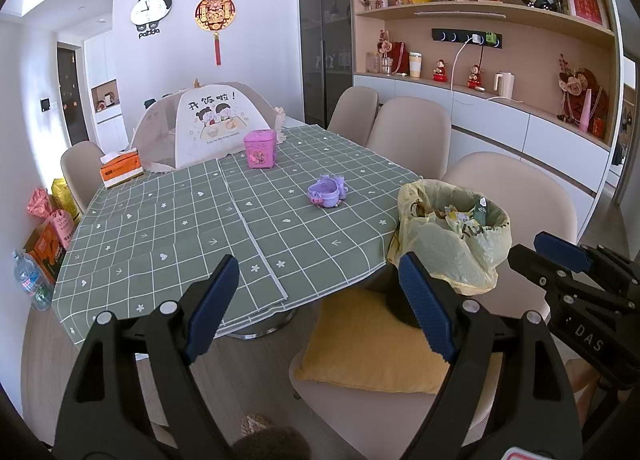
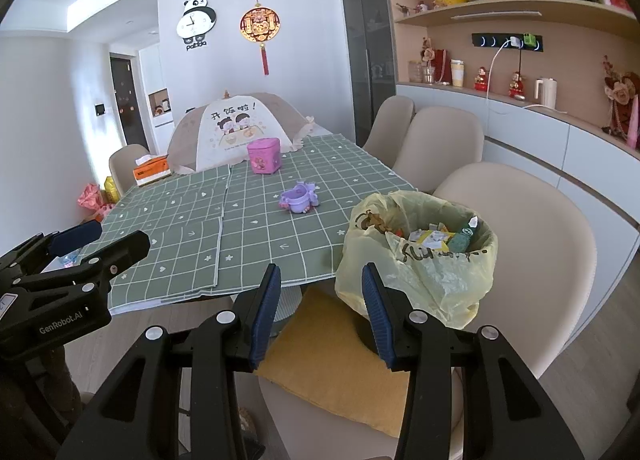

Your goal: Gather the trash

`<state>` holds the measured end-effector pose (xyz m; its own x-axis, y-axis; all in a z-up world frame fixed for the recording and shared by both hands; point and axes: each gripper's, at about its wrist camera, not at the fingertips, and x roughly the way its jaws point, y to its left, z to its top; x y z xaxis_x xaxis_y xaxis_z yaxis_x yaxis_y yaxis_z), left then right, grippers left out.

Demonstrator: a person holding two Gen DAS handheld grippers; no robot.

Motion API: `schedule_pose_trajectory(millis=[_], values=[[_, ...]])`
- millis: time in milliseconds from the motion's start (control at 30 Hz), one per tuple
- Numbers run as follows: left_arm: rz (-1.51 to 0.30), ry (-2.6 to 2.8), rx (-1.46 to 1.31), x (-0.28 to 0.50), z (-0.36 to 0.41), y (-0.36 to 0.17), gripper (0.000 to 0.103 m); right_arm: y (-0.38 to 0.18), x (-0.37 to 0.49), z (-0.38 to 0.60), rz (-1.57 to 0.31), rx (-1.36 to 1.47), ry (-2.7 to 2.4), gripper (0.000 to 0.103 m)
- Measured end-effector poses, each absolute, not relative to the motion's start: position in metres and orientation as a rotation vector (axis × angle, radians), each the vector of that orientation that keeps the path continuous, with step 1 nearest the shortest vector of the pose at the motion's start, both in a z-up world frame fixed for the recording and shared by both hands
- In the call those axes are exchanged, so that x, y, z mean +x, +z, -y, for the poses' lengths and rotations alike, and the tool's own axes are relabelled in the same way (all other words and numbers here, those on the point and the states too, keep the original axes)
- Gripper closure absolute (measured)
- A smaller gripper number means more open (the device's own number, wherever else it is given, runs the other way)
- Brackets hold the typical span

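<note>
Trash (image 2: 440, 238) fills crinkled yellow plastic bag (image 2: 424, 280).

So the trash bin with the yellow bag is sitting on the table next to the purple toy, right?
Not quite. The trash bin with the yellow bag sits on the chair beside the table, on a yellow cushion. The purple toy is on the table. The right wrist view shows this.

Four beige chairs (image 1: 408, 132), one lined trash bin (image 1: 456, 236), one tissue box (image 1: 121, 169), one pink tin (image 1: 260, 148), one purple toy (image 1: 326, 192)
</note>
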<state>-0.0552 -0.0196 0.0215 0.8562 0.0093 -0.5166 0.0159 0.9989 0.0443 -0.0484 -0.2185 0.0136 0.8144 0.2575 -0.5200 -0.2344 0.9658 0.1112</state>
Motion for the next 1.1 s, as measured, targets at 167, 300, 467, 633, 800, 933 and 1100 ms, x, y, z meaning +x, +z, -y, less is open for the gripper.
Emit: schedule_pose_trajectory(millis=[167,300,467,633,800,933,1100], values=[[-0.546,-0.006,0.047,-0.0542,0.0203,0.0183,0.025,0.0133,-0.0485,0.2183,-0.561,0.042,0.262,0.063],[-0.55,-0.012,0.049,-0.0524,0.0201,0.017,0.025,0.0127,-0.0481,0.2181,-0.563,0.044,0.26,0.063],[-0.553,-0.013,0.05,-0.051,0.0201,0.0154,0.025,0.0128,-0.0478,0.2192,-0.563,0.046,0.258,0.063],[-0.552,-0.014,0.051,-0.0507,0.0197,0.0152,0.025,0.013,-0.0476,0.2196,-0.564,0.046,0.26,0.063],[-0.554,-0.014,0.049,-0.0505,0.0196,0.0155,0.025,0.0131,-0.0475,0.2194,-0.564,0.047,0.26,0.063],[-0.552,-0.01,0.056,-0.0506,0.0197,0.0156,0.025,0.0121,-0.047,0.2192,-0.565,0.047,0.257,0.063],[-0.557,-0.007,0.056,-0.0475,0.0173,0.0129,0.025,0.0118,-0.0462,0.2196,-0.568,0.049,0.256,0.063]])
